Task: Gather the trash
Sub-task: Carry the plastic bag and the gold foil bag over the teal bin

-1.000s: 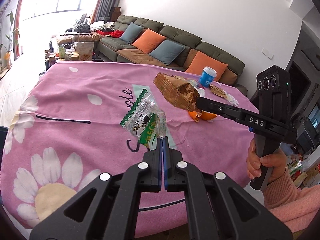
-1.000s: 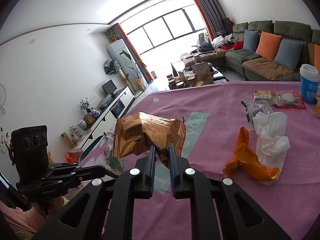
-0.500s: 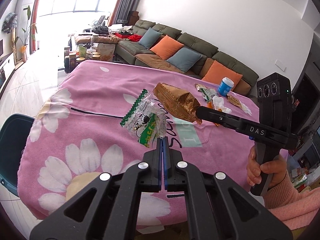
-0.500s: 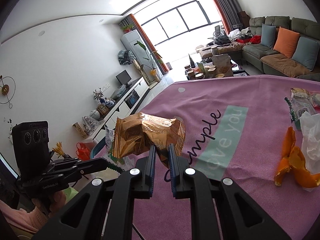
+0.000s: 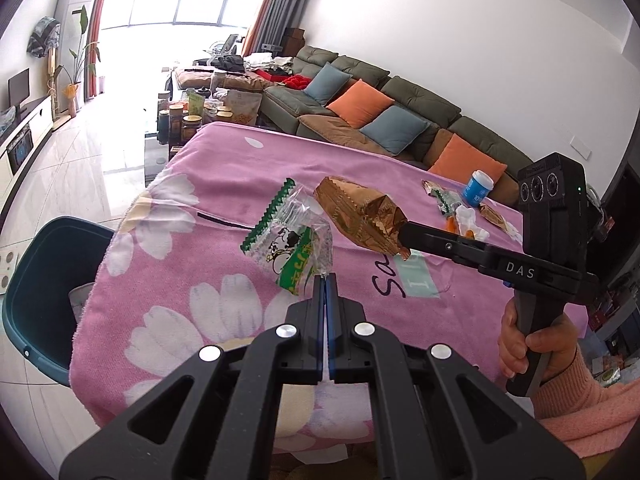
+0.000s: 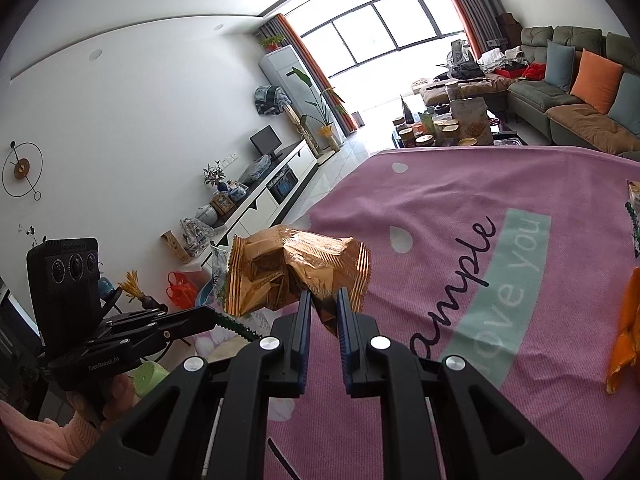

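Observation:
My left gripper (image 5: 325,280) is shut on a clear plastic wrapper (image 5: 290,240) with green zigzag edge and green print, held up above the pink cloth. My right gripper (image 6: 323,296) is shut on a crumpled golden-brown snack bag (image 6: 294,270), also seen in the left wrist view as the golden-brown bag (image 5: 360,216) at the tips of the right gripper (image 5: 404,240). Both hang near the table's left edge. A dark teal bin (image 5: 44,288) stands on the floor beside that edge. Orange peel (image 6: 626,332) lies on the cloth at the right.
A pink flowered cloth (image 5: 224,184) covers the table. At its far right lie a blue and white cup (image 5: 478,188), a white tissue (image 5: 468,216) and small wrappers (image 5: 438,194). A sofa (image 5: 400,112) stands behind; a low table with jars (image 5: 192,116) is beyond the far edge.
Both grippers have carried their wrappers leftward toward the table's edge, and the teal bin has come into the left wrist view. The peel and tissue have slid to the right.

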`<state>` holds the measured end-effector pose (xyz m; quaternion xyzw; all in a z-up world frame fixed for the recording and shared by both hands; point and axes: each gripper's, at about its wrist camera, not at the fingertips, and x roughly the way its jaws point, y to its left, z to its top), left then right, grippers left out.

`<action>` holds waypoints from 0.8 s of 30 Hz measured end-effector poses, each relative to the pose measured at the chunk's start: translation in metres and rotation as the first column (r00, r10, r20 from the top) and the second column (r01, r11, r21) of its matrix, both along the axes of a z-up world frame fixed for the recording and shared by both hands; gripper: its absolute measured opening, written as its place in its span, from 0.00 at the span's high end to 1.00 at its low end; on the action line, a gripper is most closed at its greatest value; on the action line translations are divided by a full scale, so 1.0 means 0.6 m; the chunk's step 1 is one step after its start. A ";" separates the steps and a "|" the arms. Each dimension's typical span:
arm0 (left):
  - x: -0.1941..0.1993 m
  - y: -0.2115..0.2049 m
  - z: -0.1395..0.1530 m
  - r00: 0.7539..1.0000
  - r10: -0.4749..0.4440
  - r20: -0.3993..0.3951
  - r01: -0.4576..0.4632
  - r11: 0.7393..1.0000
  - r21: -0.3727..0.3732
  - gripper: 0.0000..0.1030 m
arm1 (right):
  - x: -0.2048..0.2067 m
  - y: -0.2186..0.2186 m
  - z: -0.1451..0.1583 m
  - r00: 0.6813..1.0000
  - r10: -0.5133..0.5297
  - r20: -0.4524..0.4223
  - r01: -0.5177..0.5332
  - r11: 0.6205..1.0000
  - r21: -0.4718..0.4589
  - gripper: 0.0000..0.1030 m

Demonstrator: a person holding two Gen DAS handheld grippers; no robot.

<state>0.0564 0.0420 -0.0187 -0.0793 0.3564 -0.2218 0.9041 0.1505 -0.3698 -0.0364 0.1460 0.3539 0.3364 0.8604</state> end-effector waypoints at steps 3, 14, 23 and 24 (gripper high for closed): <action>0.002 0.014 0.000 1.000 0.020 -0.002 -0.020 1.000 0.002 0.99 | 0.005 0.011 -0.001 1.000 0.015 -0.003 -0.015 1.000 0.000 0.89; 0.006 0.055 -0.004 0.997 0.080 -0.007 -0.080 0.997 0.008 0.99 | 0.018 0.055 0.001 0.998 0.068 -0.012 -0.068 0.998 -0.005 0.89; 0.007 0.094 0.003 0.991 0.137 0.004 -0.137 0.990 0.018 0.99 | 0.034 0.094 0.001 0.994 0.111 -0.018 -0.111 0.994 -0.015 0.89; 0.007 0.099 0.004 0.990 0.143 0.005 -0.143 0.990 0.018 0.99 | 0.036 0.099 0.001 0.993 0.117 -0.020 -0.117 0.993 -0.014 0.89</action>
